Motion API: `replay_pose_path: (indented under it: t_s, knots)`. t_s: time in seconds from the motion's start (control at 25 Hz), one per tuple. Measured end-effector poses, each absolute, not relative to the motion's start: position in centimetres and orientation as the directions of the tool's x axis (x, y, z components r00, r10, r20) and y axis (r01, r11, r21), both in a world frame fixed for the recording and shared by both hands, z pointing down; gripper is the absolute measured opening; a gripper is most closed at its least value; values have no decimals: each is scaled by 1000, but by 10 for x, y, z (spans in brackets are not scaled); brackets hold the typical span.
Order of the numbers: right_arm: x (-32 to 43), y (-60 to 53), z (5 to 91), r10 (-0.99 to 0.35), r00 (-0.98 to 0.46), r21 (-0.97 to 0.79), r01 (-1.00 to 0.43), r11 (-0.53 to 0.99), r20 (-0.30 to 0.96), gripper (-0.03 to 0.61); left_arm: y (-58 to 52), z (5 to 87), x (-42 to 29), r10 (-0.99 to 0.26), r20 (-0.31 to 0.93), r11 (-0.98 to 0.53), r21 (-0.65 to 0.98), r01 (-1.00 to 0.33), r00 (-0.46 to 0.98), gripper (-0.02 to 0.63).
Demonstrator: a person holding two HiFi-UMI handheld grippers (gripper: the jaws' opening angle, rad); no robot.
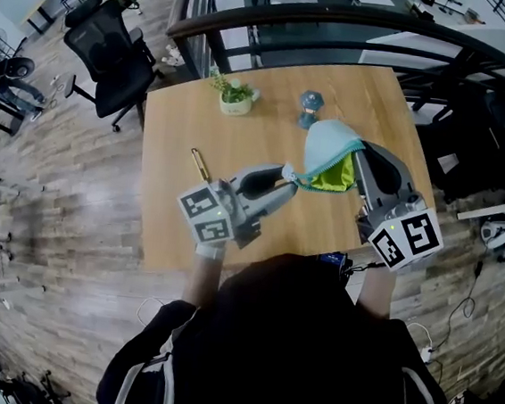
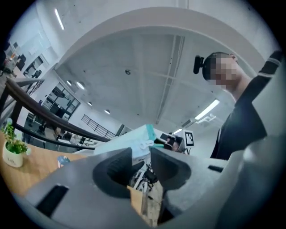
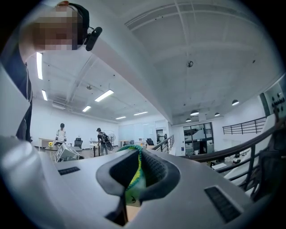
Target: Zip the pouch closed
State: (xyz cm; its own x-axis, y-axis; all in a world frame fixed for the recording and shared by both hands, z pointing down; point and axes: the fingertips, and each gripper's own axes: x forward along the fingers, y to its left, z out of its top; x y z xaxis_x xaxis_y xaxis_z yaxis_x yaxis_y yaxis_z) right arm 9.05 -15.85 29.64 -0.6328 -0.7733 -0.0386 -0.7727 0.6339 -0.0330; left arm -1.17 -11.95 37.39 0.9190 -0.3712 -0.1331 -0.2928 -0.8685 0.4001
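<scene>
A light blue pouch (image 1: 328, 145) with a yellow-green lining hangs just above the wooden table (image 1: 241, 142), its mouth gaping along the lower edge. My right gripper (image 1: 358, 156) is shut on the pouch's right end; in the right gripper view the green lining and teal zip tape (image 3: 134, 176) are pinched between the jaws (image 3: 137, 163). My left gripper (image 1: 288, 175) sits at the pouch's left tip, jaws apart. In the left gripper view the pouch (image 2: 127, 144) and its white zip pull (image 2: 145, 144) show just past the open jaws (image 2: 141, 154), untouched by the pads.
A small potted plant (image 1: 237, 96) and a blue figurine (image 1: 310, 107) stand at the table's far side. A gold pen (image 1: 200, 164) lies left of my left gripper. A black office chair (image 1: 115, 57) is off the table's far left; a dark railing runs behind.
</scene>
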Motion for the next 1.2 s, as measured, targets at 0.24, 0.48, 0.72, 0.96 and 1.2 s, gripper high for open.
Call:
replay_pose_path:
  t_s: [0.24,0.48,0.72,0.96,1.2]
  knots:
    - [100,-165,302,-789,-614,-42,-788,615,-31,31,-119,358,-19,-329,-245,-871,452,-193,912,128]
    - [107,-176,307,-800,-599,-61,-799,599,-14,31,-124,340,-25,-280,-361,-870,488,-76,889,115]
    - [108,-178,314,-801,-598,-67,-799,597,-5,31,-121,331,-30,-243,-454,-867,497,18,857,104]
    - [107,-180,323,-799,-602,-78,-796,600,5,31,-120,327,-35,-225,-492,-871,489,53,841,89]
    - [108,-188,326,-796,-605,-82,-794,603,8,31,-128,326,-38,-236,-508,-870,490,53,829,22]
